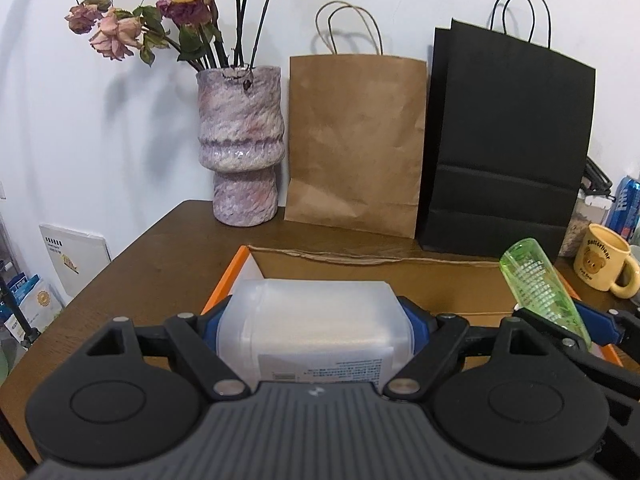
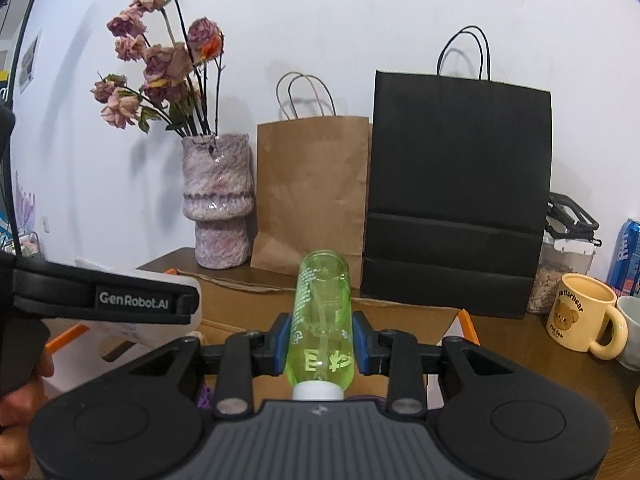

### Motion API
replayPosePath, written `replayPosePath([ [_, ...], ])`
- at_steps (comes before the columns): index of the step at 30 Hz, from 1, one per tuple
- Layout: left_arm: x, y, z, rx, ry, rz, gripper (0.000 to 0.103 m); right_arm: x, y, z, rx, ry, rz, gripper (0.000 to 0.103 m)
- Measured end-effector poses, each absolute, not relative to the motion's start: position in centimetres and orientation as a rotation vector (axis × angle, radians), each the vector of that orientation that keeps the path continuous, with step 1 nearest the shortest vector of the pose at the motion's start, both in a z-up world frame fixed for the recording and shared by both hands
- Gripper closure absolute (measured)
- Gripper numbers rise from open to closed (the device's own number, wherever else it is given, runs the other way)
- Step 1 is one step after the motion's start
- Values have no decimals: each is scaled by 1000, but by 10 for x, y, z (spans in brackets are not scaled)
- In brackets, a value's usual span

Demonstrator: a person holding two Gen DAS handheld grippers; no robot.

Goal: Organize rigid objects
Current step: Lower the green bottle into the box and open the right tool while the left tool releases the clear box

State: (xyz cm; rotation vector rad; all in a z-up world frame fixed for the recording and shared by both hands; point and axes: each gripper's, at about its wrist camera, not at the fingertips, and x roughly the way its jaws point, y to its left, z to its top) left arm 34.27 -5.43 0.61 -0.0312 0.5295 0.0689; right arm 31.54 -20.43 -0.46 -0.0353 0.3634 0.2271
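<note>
Brown wooden surface [image 1: 160, 248] carries an orange-rimmed cardboard box [image 1: 440, 280] just ahead of you. Your left tongs [image 1: 314, 324] clamp wide on a frosted plastic container [image 1: 316, 320]; your right tongs [image 2: 320, 340] pinch narrowly a smooth green bottle [image 2: 320, 320], long axis pointing forward over the box. Paper bags stand behind.

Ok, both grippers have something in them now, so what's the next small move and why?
Probably ease both down toward the open cardboard box. The left gripper clamps the translucent white container and the right gripper clamps the green bottle, both held above the box, so lowering comes before letting go.
</note>
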Motion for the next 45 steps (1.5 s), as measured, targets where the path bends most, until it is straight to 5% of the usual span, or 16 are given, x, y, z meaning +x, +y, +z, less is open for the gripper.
replayPosePath([
  [6,345,-55,2,-15,543,72,19,321,-205,-12,-55,409,203,71],
  [8,344,-55,2,-8,536,80,8,323,-207,-14,-52,417,194,69],
  [12,343,-54,5,-6,519,94,0,322,-210,-13,-55,404,166,16],
  [14,344,-53,5,-18,528,101,0,321,-212,-12,-50,389,157,2],
  [45,324,-49,11,-35,520,103,0,292,-219,-3,-49,357,160,0],
])
